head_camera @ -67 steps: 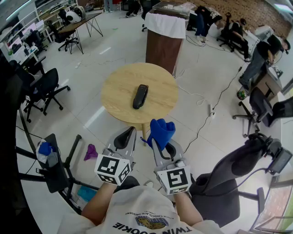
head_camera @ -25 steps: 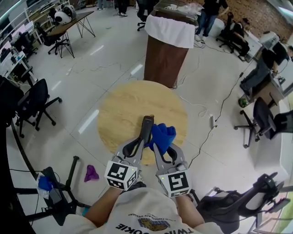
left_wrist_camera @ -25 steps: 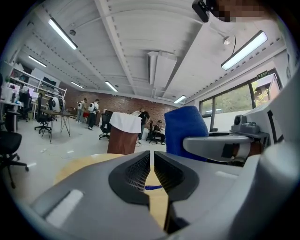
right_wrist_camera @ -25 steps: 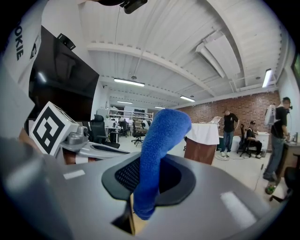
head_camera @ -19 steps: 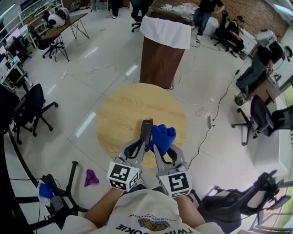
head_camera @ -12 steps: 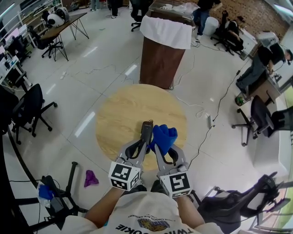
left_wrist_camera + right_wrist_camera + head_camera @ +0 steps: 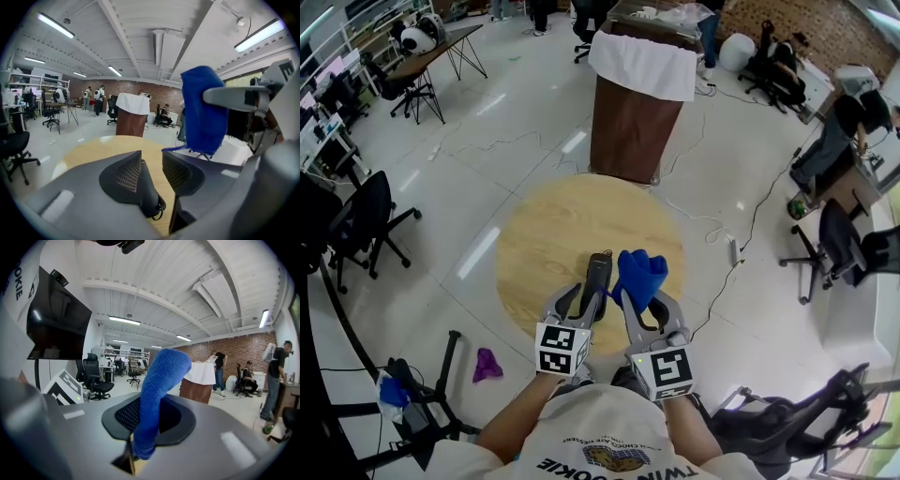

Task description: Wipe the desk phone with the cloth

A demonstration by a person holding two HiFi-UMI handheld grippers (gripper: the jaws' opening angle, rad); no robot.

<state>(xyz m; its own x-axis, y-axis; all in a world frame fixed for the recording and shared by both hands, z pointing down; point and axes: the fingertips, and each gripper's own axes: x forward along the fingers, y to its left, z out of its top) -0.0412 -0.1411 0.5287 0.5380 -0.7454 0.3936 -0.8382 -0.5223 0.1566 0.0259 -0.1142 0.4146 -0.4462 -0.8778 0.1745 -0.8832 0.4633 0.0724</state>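
Round light-wood table below me, my left gripper over its near edge, jaws opening around the black desk-phone handset lying there, my right gripper just beside it clamped on the bunched blue cloth, held upright.

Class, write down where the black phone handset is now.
Head view: the black phone handset lies on the round table near its front edge, between the left gripper's opening fingers, just left of the blue cloth in the right gripper.
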